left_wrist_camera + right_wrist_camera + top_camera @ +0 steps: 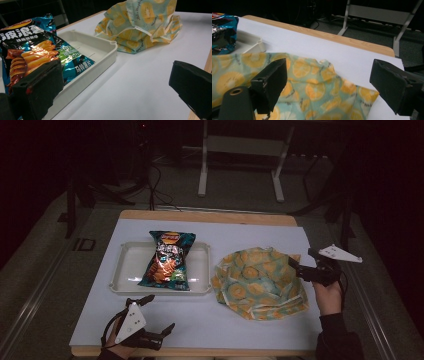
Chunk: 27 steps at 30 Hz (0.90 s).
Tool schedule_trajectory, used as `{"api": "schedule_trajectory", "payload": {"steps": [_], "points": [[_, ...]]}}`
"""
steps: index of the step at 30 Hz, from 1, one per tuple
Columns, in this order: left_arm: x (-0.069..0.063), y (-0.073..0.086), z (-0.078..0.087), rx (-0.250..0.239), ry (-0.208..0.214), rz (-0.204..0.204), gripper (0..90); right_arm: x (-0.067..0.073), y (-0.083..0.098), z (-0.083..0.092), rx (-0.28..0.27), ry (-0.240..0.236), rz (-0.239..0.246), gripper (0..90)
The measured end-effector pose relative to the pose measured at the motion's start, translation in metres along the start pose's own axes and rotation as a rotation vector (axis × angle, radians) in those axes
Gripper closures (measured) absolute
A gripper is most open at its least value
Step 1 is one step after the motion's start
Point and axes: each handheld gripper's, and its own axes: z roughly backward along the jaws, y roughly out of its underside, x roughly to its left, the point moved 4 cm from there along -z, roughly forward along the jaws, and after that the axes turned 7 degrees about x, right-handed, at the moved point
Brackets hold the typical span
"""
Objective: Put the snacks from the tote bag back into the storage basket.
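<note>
A blue crisps bag lies in a white tray on the table's left half. To its right sits a crumpled cloth, teal with orange citrus slices. My left gripper rests open near the front left edge, just in front of the tray, holding nothing. In the left gripper view, the bag, the tray and the cloth lie beyond its spread jaws. My right gripper stands open at the cloth's right edge. Its jaws straddle the cloth's corner without closing on it.
The white table cover has bare room at the front middle and along the back. A wooden table edge runs along the far side. Beyond it stand a metal frame and floor cables.
</note>
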Motion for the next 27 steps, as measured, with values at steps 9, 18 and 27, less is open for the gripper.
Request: {"api": "schedule_trajectory", "payload": {"steps": [9, 18, 27], "points": [[0.0, 0.0, 0.0, 0.001, 0.0, -0.001, 0.0, 0.001, 0.034, 0.012, -0.031, 0.038, -0.014, 14.3], [-0.001, 0.0, 0.0, 0.003, 0.006, -0.006, 0.0, 0.002, 0.056, 0.018, -0.038, 0.084, -0.013, 14.1], [0.001, 0.001, 0.002, 0.003, 0.009, -0.004, 0.0, 0.0, 0.065, 0.017, -0.045, 0.104, -0.018, 14.1]]}}
